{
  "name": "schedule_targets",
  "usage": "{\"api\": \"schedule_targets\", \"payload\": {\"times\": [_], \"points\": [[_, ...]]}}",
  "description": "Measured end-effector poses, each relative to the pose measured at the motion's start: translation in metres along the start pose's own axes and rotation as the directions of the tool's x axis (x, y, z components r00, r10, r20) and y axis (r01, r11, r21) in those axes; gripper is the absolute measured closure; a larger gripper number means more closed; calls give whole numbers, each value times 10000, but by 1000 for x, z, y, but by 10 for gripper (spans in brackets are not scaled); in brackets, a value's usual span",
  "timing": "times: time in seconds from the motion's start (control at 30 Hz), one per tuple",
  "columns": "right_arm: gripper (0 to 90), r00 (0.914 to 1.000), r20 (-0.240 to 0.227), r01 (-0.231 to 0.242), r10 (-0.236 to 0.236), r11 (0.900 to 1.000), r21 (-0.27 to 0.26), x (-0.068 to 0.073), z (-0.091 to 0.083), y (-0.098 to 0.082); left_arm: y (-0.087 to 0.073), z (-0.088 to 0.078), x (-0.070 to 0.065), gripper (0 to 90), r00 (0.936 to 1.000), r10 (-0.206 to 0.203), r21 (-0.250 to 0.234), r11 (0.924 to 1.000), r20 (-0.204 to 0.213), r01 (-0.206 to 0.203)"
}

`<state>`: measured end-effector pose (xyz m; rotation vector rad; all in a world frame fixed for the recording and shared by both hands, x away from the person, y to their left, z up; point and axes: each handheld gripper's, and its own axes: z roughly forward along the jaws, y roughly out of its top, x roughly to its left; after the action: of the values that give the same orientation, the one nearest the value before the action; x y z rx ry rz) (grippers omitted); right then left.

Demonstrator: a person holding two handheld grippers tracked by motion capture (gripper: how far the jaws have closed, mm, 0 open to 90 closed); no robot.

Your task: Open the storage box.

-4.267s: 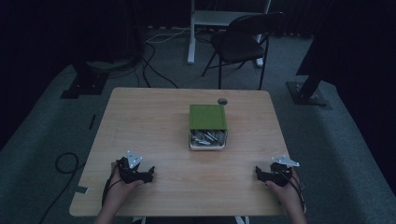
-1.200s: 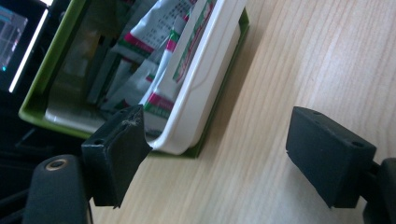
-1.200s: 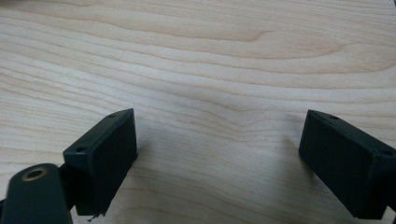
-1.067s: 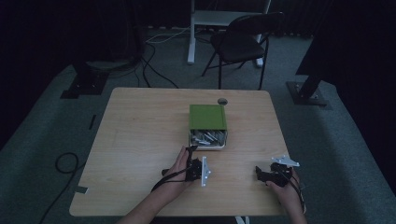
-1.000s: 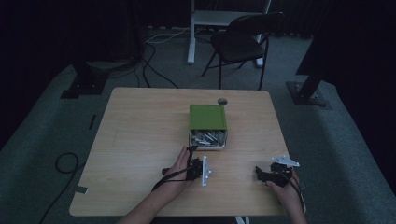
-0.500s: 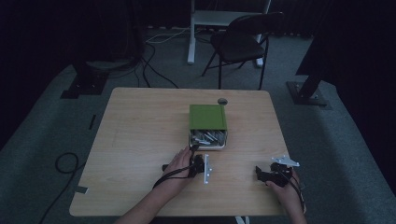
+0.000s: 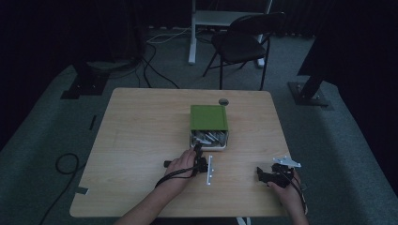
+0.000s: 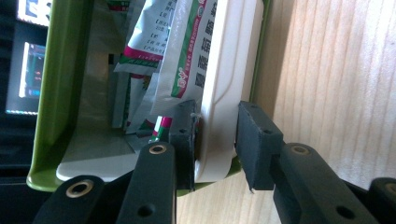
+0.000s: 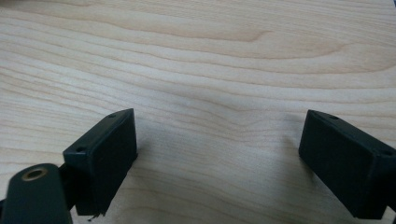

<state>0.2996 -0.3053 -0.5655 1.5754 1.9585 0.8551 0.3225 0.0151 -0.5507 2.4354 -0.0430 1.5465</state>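
The white tray's (image 8: 219, 88) front wall is clamped by the left tool (image 8: 215, 140), the tray running straight ahead; the right tool (image 9: 219, 163) is kept unclenched, farther away.

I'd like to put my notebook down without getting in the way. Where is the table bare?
The table's whole left half, left of the green box, is bare, as is the far-right strip. It is crowded near the box's open end, where the left gripper works.

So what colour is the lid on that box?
Green; the lid of the box shows best in the high view.
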Motion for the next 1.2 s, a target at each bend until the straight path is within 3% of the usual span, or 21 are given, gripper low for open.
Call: {"api": "schedule_targets", "payload": {"times": [0.27, 1.2], "points": [[110, 10000, 1, 0, 0, 10000, 0, 0, 0, 0, 2, -2, 2, 717, 9993, 332, 110, 9994, 165, -334], [110, 10000, 1, -1, 1, 10000, 1, 0, 0, 0, 4, -21, -6, 717, 9993, 156, 39, 9999, 343, -157]]}}
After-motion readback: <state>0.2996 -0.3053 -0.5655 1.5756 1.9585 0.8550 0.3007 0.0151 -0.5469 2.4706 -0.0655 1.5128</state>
